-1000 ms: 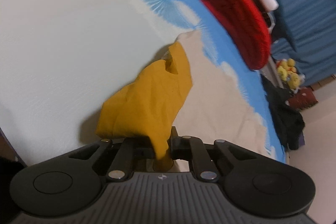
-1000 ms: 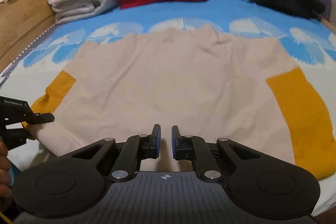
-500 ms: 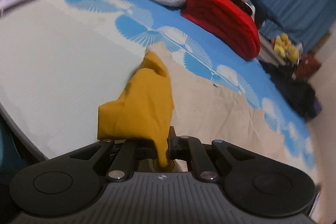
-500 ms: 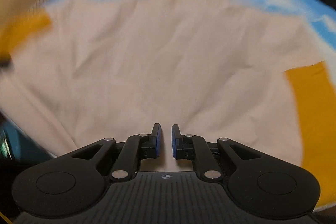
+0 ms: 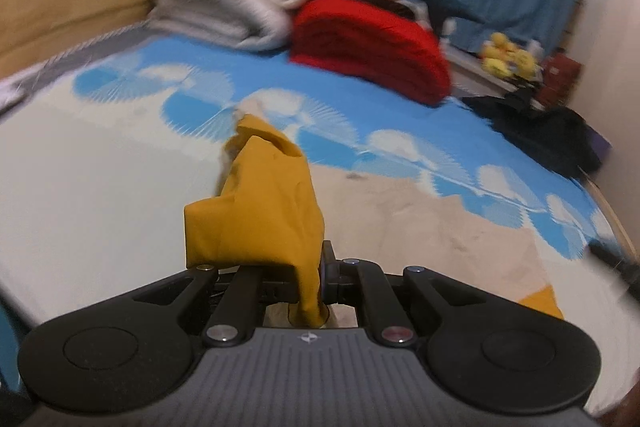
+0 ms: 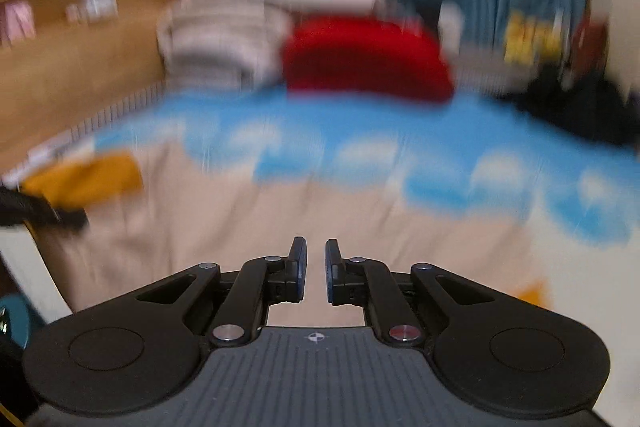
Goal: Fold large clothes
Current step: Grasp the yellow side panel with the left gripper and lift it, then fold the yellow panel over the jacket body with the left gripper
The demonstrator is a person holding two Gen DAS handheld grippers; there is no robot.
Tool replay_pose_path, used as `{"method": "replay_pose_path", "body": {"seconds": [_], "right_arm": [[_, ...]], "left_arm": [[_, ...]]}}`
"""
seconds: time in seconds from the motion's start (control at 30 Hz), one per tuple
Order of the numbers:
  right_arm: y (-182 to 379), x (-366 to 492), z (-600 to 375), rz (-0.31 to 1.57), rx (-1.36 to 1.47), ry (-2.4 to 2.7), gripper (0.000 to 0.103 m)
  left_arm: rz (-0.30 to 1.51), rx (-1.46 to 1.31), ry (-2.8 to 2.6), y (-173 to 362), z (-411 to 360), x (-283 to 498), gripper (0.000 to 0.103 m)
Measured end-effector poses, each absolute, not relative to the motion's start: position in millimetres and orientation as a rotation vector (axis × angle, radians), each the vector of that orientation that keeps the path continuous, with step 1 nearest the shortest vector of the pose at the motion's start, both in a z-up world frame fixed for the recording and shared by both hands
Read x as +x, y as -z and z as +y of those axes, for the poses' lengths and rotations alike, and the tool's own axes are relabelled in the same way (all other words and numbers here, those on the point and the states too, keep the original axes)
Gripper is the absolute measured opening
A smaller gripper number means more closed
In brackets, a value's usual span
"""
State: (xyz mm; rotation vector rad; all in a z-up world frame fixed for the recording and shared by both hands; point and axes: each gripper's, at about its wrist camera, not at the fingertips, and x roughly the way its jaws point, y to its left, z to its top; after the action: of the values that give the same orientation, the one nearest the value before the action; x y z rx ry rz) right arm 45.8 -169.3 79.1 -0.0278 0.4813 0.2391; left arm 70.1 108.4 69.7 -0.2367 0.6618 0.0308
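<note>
Mustard-yellow cloth fills our left gripper [image 5: 310, 267]: its jaws are clamped on the yellow sleeve [image 5: 264, 211] of the beige shirt [image 5: 432, 227], and the sleeve rises bunched in front of that camera, lifted clear of the blue patterned bedsheet [image 5: 280, 67]. The shirt's body lies flat on the sheet, spreading away to the right of the pinched sleeve, with its long axis running across the bed toward the other yellow sleeve [image 5: 540, 303], which peeks out at the far right edge. So the relation we turn on is plain: the cloth we hold sits at the shirt's left side, and the fold line lies to the right of it, over the beige panel. Our right gripper [image 6: 316, 269] hovers above the shirt's near hem with its jaws slightly apart and nothing between them; that view is badly smeared, so we judge it to be over the middle of the hem but cannot be sure. The left hand is the one on the cloth, and we judge the next move is to carry the sleeve rightward across the body. Folded grey blankets [image 5: 228, 3] and a red cushion [image 5: 368, 47] sit well apart at the head of the bed.
</note>
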Motion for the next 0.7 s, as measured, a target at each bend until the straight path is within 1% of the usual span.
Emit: {"method": "replay_pose_path", "body": {"seconds": [0.1,0.2,0.33,0.37,0.43,0.53,0.63,0.67,0.7], "right_arm": [[-116,29,-232,0.347,-0.038,-0.214,0.014],[-136,21,-306,0.314,-0.010,-0.160,0.020],[-126,2,-392,0.342,0.072,-0.003,0.020],[-122,-2,-404,0.368,0.087,0.020,0.020],[-119,-18,-422,0.352,0.080,0.057,0.020],[-110,-33,-443,0.376,0.084,0.077,0.020],[-102,-41,-455,0.400,0.089,0.081,0.020],[-99,-40,-460,0.411,0.103,0.078,0.020],[-98,-39,-459,0.423,0.120,0.072,0.020]], "left_arm": [[0.622,-0.166,0.043,-80,65,69,0.008],[0.596,-0.101,0.117,-86,9,70,0.007],[0.568,-0.034,0.233,-86,-76,71,0.006],[0.567,-0.019,0.263,-84,-96,69,0.006],[0.578,0.014,0.337,-77,-140,65,0.006],[0.607,0.103,0.462,-54,-207,54,0.005],[0.679,0.207,0.589,-15,-259,40,0.005],[0.701,0.256,0.628,-1,-274,35,0.005],[0.725,0.303,0.664,12,-284,32,0.010]]}}
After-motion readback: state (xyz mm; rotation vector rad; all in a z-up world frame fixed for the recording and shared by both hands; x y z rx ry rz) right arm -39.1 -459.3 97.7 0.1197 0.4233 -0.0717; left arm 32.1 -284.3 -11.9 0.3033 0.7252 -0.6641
